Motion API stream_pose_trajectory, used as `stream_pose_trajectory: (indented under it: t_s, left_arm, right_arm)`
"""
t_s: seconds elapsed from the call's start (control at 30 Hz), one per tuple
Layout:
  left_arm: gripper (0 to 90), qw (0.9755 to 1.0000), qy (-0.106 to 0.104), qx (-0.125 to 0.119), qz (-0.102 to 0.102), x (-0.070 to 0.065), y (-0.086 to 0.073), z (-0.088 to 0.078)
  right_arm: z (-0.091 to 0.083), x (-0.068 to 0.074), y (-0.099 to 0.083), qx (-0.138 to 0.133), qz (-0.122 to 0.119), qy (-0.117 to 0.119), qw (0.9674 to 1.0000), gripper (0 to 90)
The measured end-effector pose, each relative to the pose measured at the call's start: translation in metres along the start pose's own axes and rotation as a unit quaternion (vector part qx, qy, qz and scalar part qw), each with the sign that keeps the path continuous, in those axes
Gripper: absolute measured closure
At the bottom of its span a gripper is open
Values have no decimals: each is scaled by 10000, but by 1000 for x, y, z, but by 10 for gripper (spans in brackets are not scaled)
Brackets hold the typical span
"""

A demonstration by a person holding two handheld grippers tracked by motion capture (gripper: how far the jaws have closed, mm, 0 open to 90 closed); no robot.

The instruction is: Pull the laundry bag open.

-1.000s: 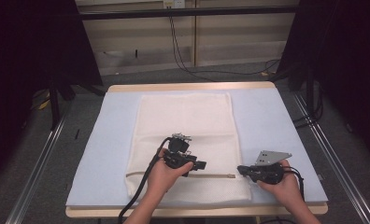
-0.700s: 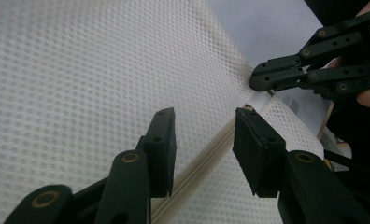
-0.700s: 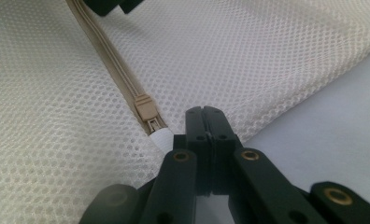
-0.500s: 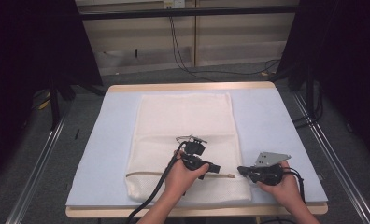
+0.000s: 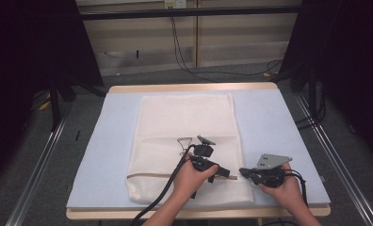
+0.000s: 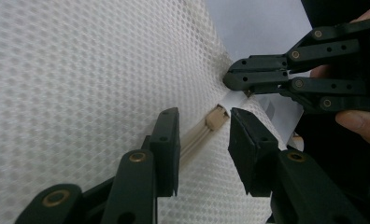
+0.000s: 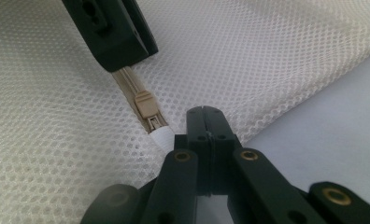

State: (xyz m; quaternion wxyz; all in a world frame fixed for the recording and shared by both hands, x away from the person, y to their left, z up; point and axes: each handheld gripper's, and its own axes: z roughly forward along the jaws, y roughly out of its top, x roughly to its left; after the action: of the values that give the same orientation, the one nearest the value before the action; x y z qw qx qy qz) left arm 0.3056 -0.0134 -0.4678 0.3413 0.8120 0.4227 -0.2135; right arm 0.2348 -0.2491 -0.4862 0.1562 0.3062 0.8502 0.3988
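the zipper slider (image 6: pixel 216 117) sits just ahead, between the left tongs (image 6: pixel 202 135), open and just closing; right tongs (image 7: pixel 206 122) pinch the mesh bag (image 5: pixel 184 122) end shut.

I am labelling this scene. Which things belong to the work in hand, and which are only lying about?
In the work:
mesh bag
zipper
slider
left gripper, jaws just closing, not yet on the slider
right gripper, shut at the bag's end

Lying about:
blue mat
floor cables
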Motion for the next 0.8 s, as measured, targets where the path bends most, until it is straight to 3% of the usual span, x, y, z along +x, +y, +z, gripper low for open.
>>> stream_pose_trajectory:
  t_s: [0.23,0.4,0.43,0.47,0.53,0.6,0.73,0.8]
  left_arm:
    - [655,10000,-30,65,-58,-2,1,8]
    - [705,9996,-164,129,-174,-4,0,15]
    - [713,9998,-60,95,-189,-5,0,17]
    - [732,9995,-164,129,-218,-4,0,17]
    - [786,9998,-54,173,-128,-3,1,17]
    - [832,9996,-8,147,-242,-2,1,19]
    - [854,9996,-12,123,-259,-2,1,19]
    - [864,9990,-154,76,-416,-2,1,17]
  right_arm:
    - [0,1,0,-14,-2,-15,10000,900]
    - [0,1,0,3,-3,-31,10000,900]
    - [0,1,0,3,-4,-33,10000,900]
    - [0,1,0,3,-6,-34,10000,900]
    - [0,2,0,6,-2,-36,10000,900]
    - [0,2,0,6,2,-36,10000,900]
    - [0,1,0,10,-4,-27,10000,900]
    - [1,1,0,23,1,-33,10000,900]
